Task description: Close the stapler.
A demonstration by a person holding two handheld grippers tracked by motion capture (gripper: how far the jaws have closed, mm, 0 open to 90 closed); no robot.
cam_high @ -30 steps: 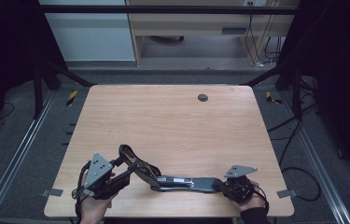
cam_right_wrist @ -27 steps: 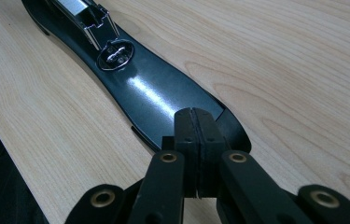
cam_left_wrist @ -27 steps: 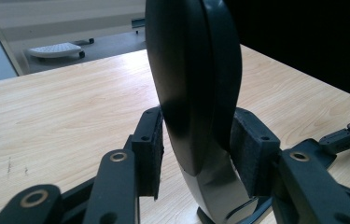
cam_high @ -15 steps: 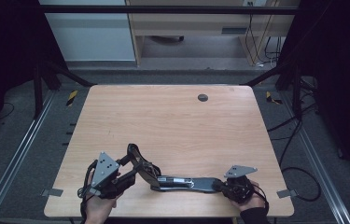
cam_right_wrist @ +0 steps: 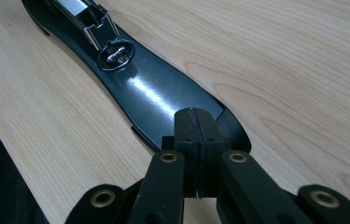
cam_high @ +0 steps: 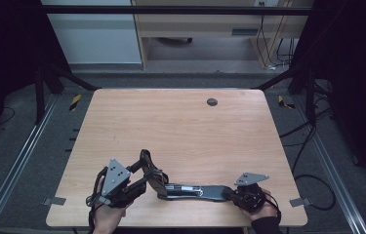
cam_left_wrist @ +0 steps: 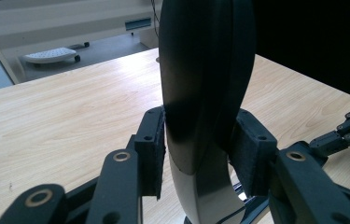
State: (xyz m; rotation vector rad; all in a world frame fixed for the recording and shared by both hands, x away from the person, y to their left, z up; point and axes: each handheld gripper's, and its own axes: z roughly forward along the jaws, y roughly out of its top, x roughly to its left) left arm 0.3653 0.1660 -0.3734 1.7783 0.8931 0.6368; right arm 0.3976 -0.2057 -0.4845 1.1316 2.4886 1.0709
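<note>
Stapler work was in the opening-out step, as we judged it. It lay close to the near edge of the table, stretched between our two hands.

Nearest us, the right gripper had its jaws closed right down, the pads meeting over the thin rounded tip of the glossy black base and pinning it flat on the wood. The left gripper had just been closing its jaws, with the upper arm of the stapler between them. Both pads sat against the sides of that arm, so we took it as gripped.

The base ran lengthwise along the table's near edge. Its front tip pointed toward the right hand and its hinge end toward the left. Farther along it, past the right pads, we saw the oval anvil and then the metal staple channel, lying open and facing up. From the hinge the upper arm rose steeply off the table, standing nearly upright in the left gripper view.

The next move, in our view, called for keeping the base clamped while the left hand swung the arm about the hinge without twisting it. Beyond lay bare wood and a small dark grommet.
</note>
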